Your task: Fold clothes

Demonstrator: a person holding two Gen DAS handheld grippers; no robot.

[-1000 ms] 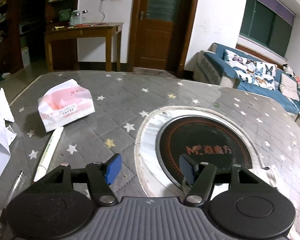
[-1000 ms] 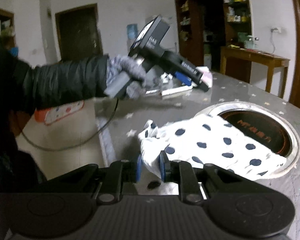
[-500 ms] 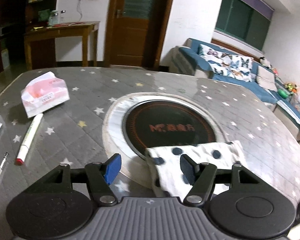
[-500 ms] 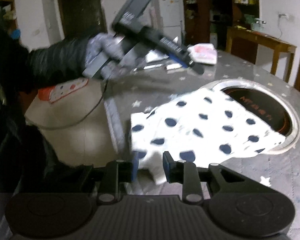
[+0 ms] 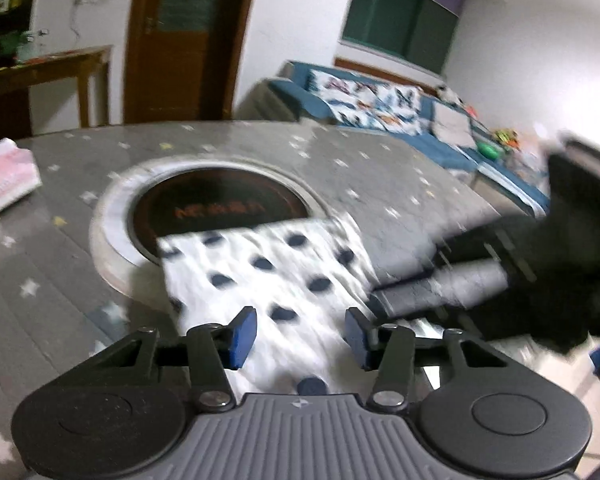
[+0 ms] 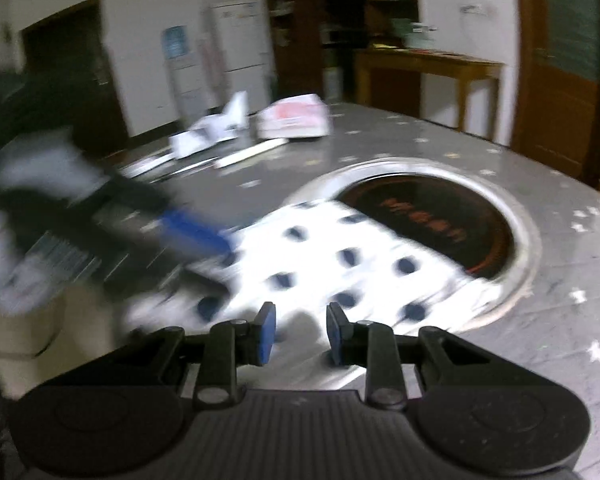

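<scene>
Nearest in the left wrist view, the left gripper (image 5: 298, 336) stood with its blue pads wide apart, holding nothing; the cloth (image 5: 276, 280) lay flat under and beyond the gap. In the right wrist view the right gripper (image 6: 300, 334) had its pads moderately apart, also gripping nothing, with the near edge of the cloth (image 6: 340, 256) just ahead of the pads.

The cloth was white with dark blue dots. It lay spread on the table (image 5: 400, 184), a grey star-printed surface, its far edge overlapping the rim of the burner (image 5: 216, 208), a round dark plate set in the tabletop. Both views were blurred by motion.

From the right wrist view the left gripper (image 6: 196, 236) appeared as a blurred dark body with a blue tip at the cloth's left edge; whether it touched the cloth could not be told.

Farther off, a pink-and-white pack (image 6: 292, 120) and a marker (image 6: 252, 154) lay on the table. Beyond stood a desk (image 6: 428, 68), a door (image 5: 188, 36) and a sofa (image 5: 380, 112).
</scene>
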